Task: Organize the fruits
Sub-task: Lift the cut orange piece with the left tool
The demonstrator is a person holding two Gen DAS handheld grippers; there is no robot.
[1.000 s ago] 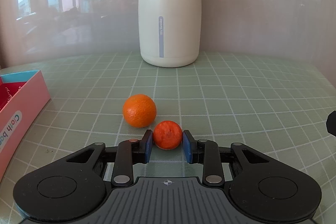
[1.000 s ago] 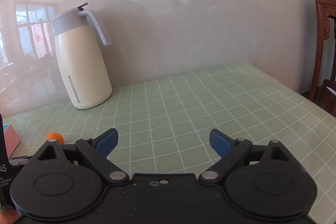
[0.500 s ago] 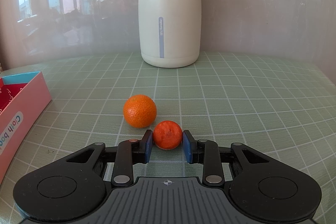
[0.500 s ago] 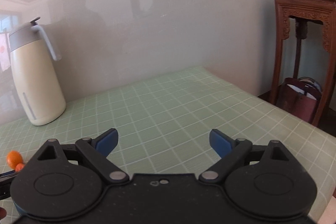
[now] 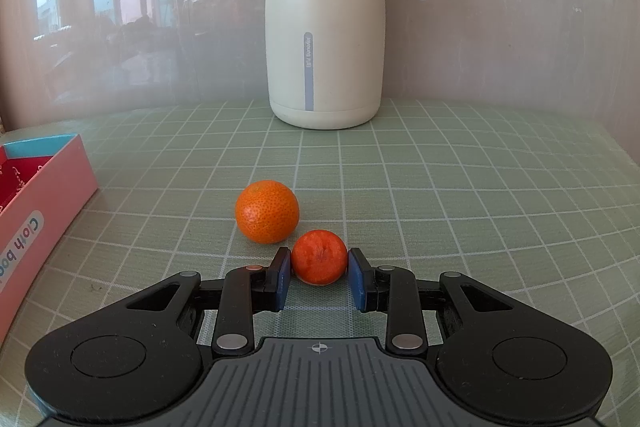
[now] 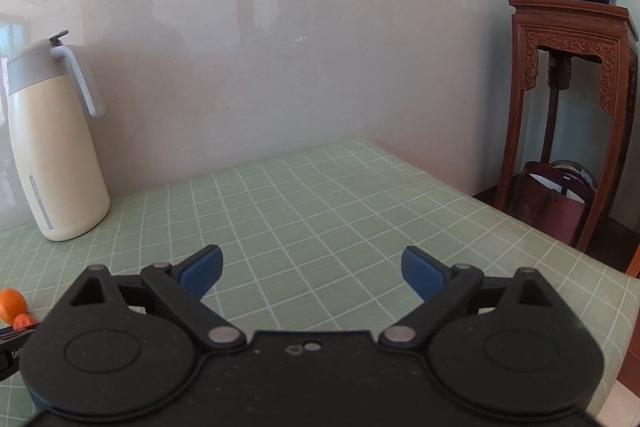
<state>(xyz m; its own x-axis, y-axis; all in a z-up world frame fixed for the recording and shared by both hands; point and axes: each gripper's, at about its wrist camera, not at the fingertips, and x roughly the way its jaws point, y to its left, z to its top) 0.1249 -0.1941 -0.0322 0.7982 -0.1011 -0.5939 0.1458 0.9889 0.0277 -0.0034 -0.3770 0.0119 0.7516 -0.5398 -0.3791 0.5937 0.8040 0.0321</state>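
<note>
My left gripper point(image 5: 319, 263) is shut on a small red-orange tangerine point(image 5: 319, 255), which rests low on the green checked tablecloth point(image 5: 440, 211). A larger orange tangerine point(image 5: 267, 211) sits just beyond it to the left, close to the left finger. Both fruits also show at the far left of the right wrist view, the larger one point(image 6: 12, 303) and the small one point(image 6: 23, 321). My right gripper point(image 6: 312, 267) is open and empty above the cloth.
A cream thermos jug point(image 5: 324, 27) stands at the back by the wall; it also shows in the right wrist view point(image 6: 52, 155). An open pink box point(image 5: 36, 195) lies at the left. A wooden plant stand point(image 6: 572, 107) is past the table's right edge.
The right gripper has swung to the right, bringing the wooden stand into view. The left gripper has stayed in place, shut on the small tangerine.
</note>
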